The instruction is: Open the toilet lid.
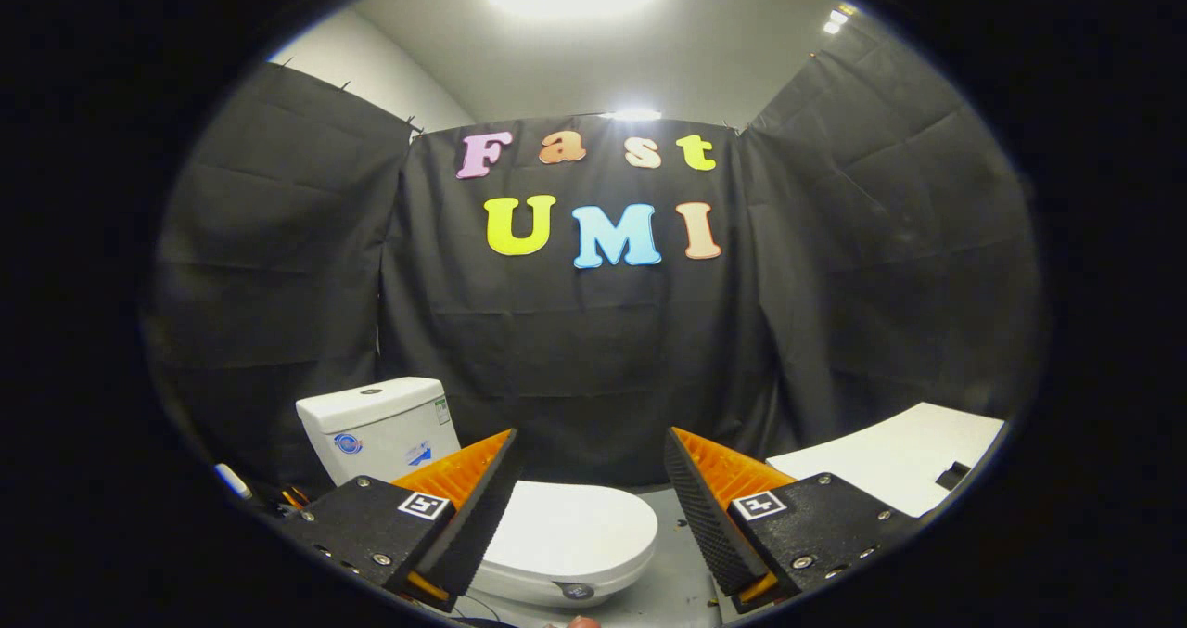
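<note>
In the gripper view, the gripper (pixel 591 447) has its two fingers spread wide apart with nothing held between them. The left finger (pixel 473 507) angles in from seven o'clock and the right finger (pixel 709 507) from five o'clock, each carrying a ridged pad on its inner face and a small square marker on its mount.

The toilet (pixel 556 563) stands below and just ahead of the fingers, toward six o'clock, with part of it hidden behind the left finger. Its toilet lid (pixel 570 526) is down, lying flat over the bowl: a smooth, glossy white oval with a rounded front edge, showing in the gap between the fingers nearer the left one. A small dark round badge sits on the front of the bowl under the lid's rim. The white cistern (pixel 376 424) rises behind at about eight o'clock from the fingertips, a boxy tank with a round flush button on top and small stickers on its side.

A white countertop (pixel 904 456) lies at four o'clock, beyond the right finger. Grey floor (pixel 682 582) shows between toilet and right finger.
</note>
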A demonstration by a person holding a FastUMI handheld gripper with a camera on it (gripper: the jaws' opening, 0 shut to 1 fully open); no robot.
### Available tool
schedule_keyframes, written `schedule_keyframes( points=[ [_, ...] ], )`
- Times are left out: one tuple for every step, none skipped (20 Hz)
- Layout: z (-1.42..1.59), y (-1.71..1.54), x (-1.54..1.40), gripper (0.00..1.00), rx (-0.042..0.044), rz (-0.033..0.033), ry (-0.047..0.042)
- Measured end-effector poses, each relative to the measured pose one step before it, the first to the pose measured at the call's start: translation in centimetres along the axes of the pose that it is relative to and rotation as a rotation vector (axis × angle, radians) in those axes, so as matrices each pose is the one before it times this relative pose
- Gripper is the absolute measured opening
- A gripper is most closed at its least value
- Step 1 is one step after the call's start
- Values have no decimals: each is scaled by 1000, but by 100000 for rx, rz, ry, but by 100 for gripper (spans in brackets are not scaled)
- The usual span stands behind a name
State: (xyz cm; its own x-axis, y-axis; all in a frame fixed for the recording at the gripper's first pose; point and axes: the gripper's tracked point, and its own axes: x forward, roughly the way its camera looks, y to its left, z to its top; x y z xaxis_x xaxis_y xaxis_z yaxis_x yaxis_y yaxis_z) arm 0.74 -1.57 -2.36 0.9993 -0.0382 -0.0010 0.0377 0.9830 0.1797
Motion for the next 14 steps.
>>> schedule_keyframes(
  points=[
    [-594, -39, 106, 95, 2092, -486, 1075],
    [-677, -176, 126, 95, 1456, -876, 1656],
    [-732, -212, 106, 95, 1508, -907, 1544],
    [-656, -108, 112, 95, 1993, -232, 1682],
    [-759, 137, 186, 95, 2171, 290, 1491],
    [-563, 22, 204, 95, 2261, 296, 1274],
    [-664, 40, 156, 95, 2383, 588, 964],
    [-664, -20, 228, 95, 2833, 785, 1058],
    [-997, -179, 228, 95, 3386, 59, 2093],
    [-832, -130, 251, 95, 3589, 654, 1834],
    [-816, -9, 50, 95, 3059, 939, 1071],
    [-708, -213, 162, 96, 2846, -15, 1125],
    [-789, -358, 282, 96, 1740, 58, 1113],
    [-630, -264, 249, 96, 1074, -21, 1139]
  ],
)
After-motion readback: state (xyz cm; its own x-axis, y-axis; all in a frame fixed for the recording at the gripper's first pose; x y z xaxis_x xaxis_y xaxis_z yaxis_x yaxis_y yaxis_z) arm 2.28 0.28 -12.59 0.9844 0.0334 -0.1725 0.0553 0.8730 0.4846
